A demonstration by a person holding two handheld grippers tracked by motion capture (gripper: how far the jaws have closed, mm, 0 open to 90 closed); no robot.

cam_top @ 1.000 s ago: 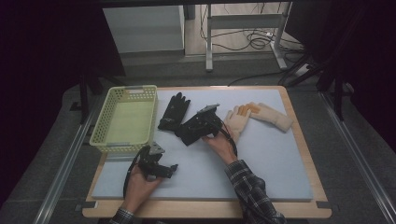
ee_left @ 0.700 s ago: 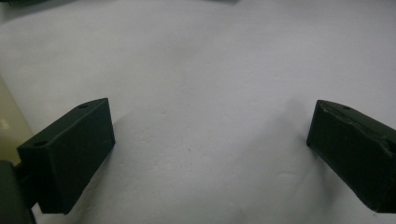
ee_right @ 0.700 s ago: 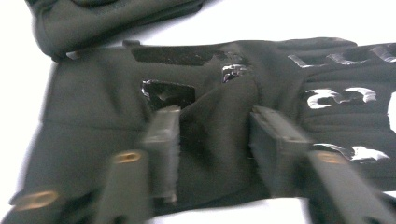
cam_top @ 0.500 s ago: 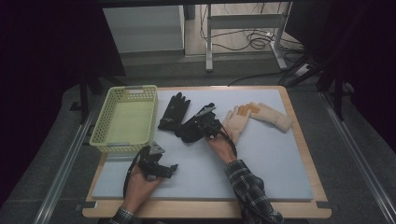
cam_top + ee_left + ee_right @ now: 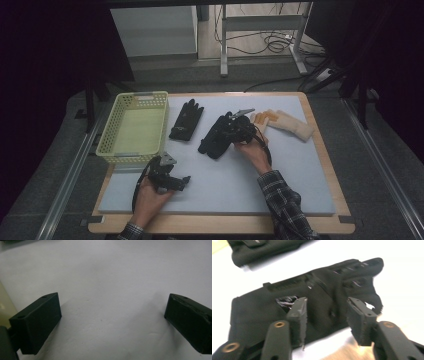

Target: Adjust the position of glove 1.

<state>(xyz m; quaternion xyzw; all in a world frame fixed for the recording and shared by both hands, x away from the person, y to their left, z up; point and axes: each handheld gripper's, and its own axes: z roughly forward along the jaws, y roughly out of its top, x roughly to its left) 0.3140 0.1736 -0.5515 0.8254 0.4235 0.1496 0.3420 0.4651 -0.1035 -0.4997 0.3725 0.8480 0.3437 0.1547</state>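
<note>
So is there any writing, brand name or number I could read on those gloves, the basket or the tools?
None can be read.
Black glove under the right gripper: no label or print visible; the view is blurred.
Second black glove: nothing legible, too small.
Tan gloves: no marking visible.
Yellow basket: plain.
Left gripper, black fingers: no lettering.

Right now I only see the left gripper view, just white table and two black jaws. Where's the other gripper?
Observer: The right gripper is over a black glove at mid-table. Its jaws have just been opening and don't pinch the glove.
Operator: Any more gloves?
Observer: Yes, a second black glove lies next to a yellow basket.
Operator: Anything else?
Observer: A tan glove lies farther right.
</note>
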